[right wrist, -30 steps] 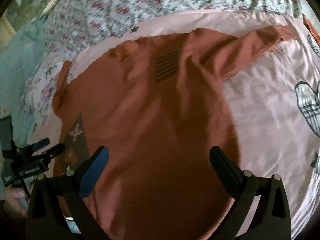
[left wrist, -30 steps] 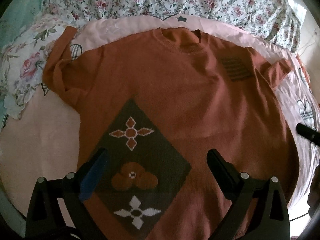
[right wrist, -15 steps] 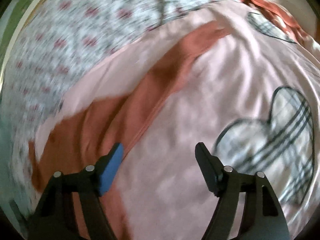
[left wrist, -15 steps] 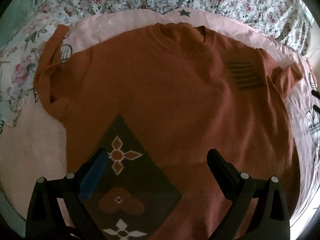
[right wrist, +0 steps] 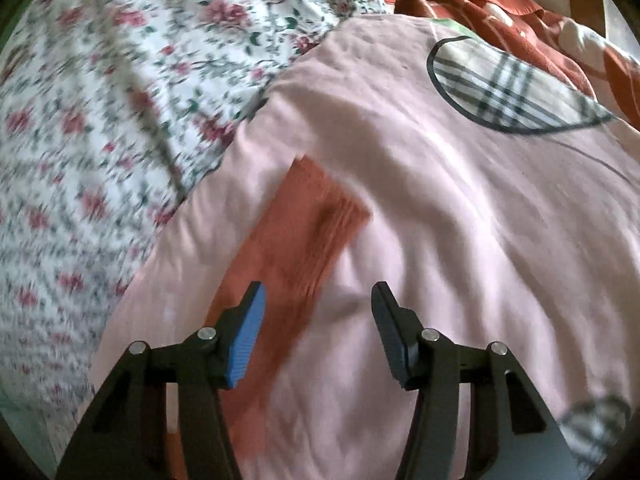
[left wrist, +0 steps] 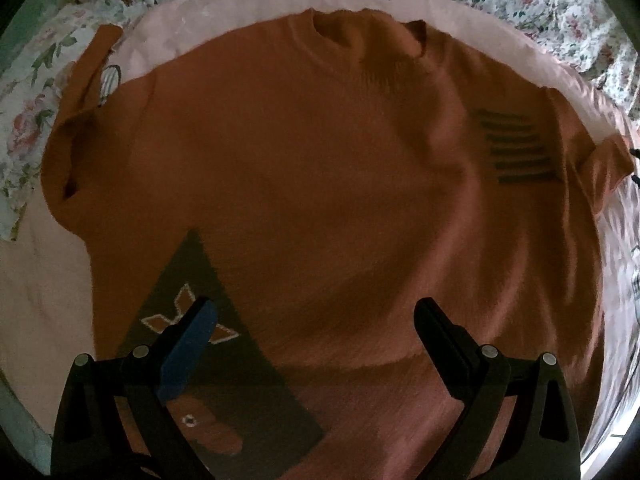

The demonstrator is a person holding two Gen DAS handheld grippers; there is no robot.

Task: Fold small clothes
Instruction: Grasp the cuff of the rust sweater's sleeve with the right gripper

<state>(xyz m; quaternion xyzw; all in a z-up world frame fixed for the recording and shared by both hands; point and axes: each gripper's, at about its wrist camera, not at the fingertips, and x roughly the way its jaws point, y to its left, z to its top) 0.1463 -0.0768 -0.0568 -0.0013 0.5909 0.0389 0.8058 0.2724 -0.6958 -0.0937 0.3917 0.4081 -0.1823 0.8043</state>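
Pink bedsheet (left wrist: 44,304) with a dark star print and plaid heart patches (right wrist: 508,92) covers the work area; floral quilt (right wrist: 100,100) runs along the far and left edges, crumpled orange-and-white cloth (right wrist: 520,12) sits at the far right corner in the right wrist view.

Orange sweater (left wrist: 320,184) lies flat, front up, on the pink sheet, neckline away from the left camera. Dark diamond panel (left wrist: 224,360) with white and orange flower motifs is on the lower part of the front, dark striped patch (left wrist: 520,148) on the chest at picture right. One sleeve is bent back at the left edge, cuff lying partly onto the floral quilt; the other sleeve runs off to the right.

Left gripper (left wrist: 316,344): jaws wide apart, hovering over the lower body of the sweater, nothing between the pads, no contact visible. Blue pad sits over the diamond panel in the picture.

Right gripper (right wrist: 316,320): over the sweater sleeve (right wrist: 304,232), which lies straight on the pink sheet, cuff end pointing away. Jaws roughly half open and closing. Sleeve fabric sits below the gap, nearer the blue pad; pads not pressing on it yet. Frame is motion-blurred, so contact with the cloth can't be confirmed.
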